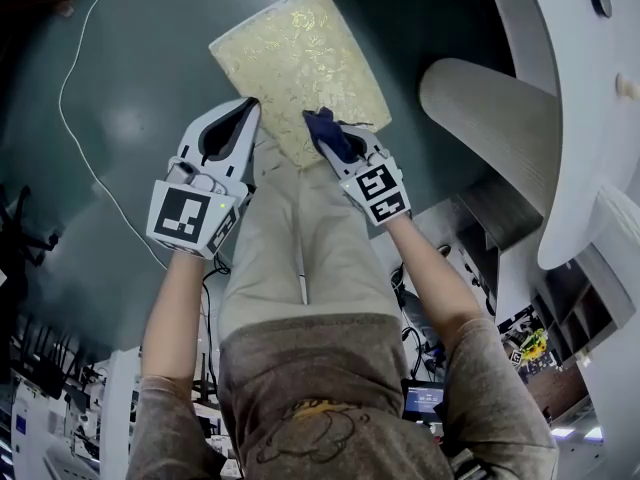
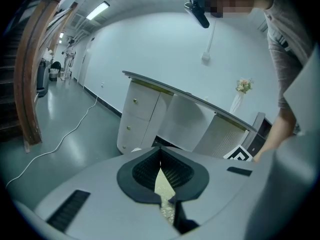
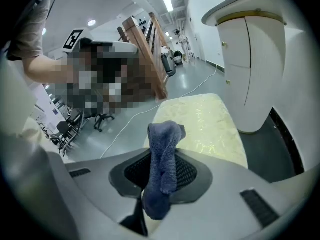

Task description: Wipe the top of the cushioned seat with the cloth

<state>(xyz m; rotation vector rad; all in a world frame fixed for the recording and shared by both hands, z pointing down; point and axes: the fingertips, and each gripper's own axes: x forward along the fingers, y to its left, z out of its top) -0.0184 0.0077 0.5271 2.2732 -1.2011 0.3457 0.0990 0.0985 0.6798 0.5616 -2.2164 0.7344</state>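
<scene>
The cushioned seat (image 1: 300, 63) has a pale gold patterned top and stands on the dark floor just ahead of my legs. My right gripper (image 1: 325, 128) is shut on a dark blue cloth (image 1: 328, 133) and sits over the seat's near right edge. In the right gripper view the cloth (image 3: 162, 159) hangs bunched between the jaws of the right gripper (image 3: 162, 171), with the seat (image 3: 200, 124) beyond. My left gripper (image 1: 248, 106) hovers at the seat's near left corner, its jaws together and empty. In the left gripper view a sliver of the seat (image 2: 162, 184) shows through the left gripper (image 2: 161, 166).
A white curved counter (image 1: 560, 88) with ribbed panels rises at the right, close to the seat; it also fills the left gripper view's middle as the counter (image 2: 165, 119). A white cable (image 1: 80, 118) runs across the floor at the left. A wooden stair rail (image 3: 147, 54) stands further off.
</scene>
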